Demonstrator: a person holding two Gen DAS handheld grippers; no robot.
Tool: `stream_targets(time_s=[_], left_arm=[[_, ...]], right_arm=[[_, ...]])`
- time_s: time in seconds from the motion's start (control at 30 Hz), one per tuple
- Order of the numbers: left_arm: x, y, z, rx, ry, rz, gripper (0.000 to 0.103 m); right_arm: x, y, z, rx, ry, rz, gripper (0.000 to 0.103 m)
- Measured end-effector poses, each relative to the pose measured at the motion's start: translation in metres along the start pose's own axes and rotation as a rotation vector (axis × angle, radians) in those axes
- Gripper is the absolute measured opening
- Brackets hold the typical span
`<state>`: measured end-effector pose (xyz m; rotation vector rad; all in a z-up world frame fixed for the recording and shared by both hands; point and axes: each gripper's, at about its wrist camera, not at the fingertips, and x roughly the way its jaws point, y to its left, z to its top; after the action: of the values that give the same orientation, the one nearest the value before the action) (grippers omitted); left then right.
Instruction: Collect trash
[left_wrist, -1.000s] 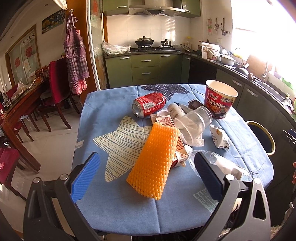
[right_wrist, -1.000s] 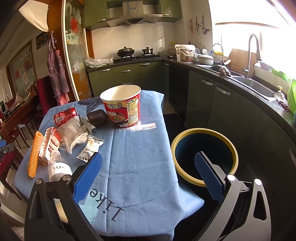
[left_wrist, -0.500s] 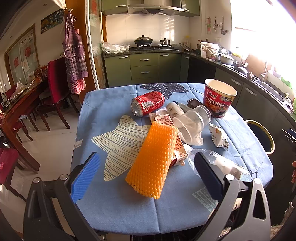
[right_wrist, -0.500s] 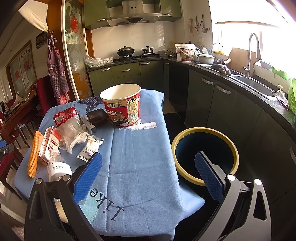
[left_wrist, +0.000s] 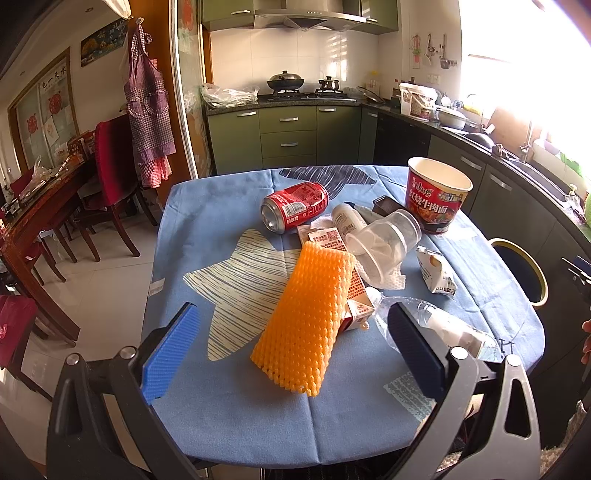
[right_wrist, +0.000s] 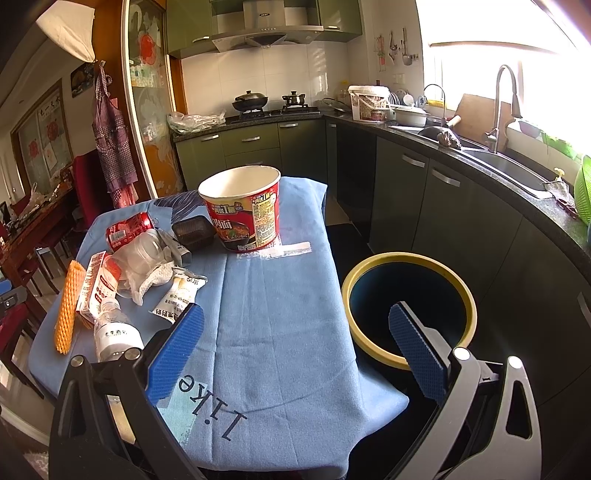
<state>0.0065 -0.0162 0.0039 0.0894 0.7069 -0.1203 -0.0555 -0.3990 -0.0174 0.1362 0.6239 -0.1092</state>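
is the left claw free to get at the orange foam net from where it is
Probably yes: the left claw is open and the orange foam net lies on top of the carton, straight ahead, with nothing over it.

One orange foam net (left_wrist: 308, 317) lies between the left tongs' two blue pads. Just past it are one red can (left_wrist: 294, 206), one big noodle cup (left_wrist: 437, 194), two clear plastic bottles, one small carton (left_wrist: 347, 280), one white wrapper (left_wrist: 436, 271) and one little black tray (right_wrist: 194, 232). One yellow-rimmed bin (right_wrist: 408, 306) sits by the right tongs.
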Motion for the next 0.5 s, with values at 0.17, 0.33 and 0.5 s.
stream_targets(time_s=[0.17, 0.33, 0.5], left_arm=[[0.000, 0.000, 0.000, 0.000, 0.002, -0.003, 0.097], [0.002, -0.001, 0.003, 0.006, 0.013, -0.022, 0.097], [0.010, -0.004, 0.017, 0.034, 0.021, -0.040, 0.097]], right_arm=[[0.001, 0.000, -0.001, 0.000, 0.006, 0.000, 0.099], [0.006, 0.000, 0.003, -0.007, 0.021, 0.010, 0.099], [0.024, -0.003, 0.037, -0.028, 0.074, 0.086, 0.099]])
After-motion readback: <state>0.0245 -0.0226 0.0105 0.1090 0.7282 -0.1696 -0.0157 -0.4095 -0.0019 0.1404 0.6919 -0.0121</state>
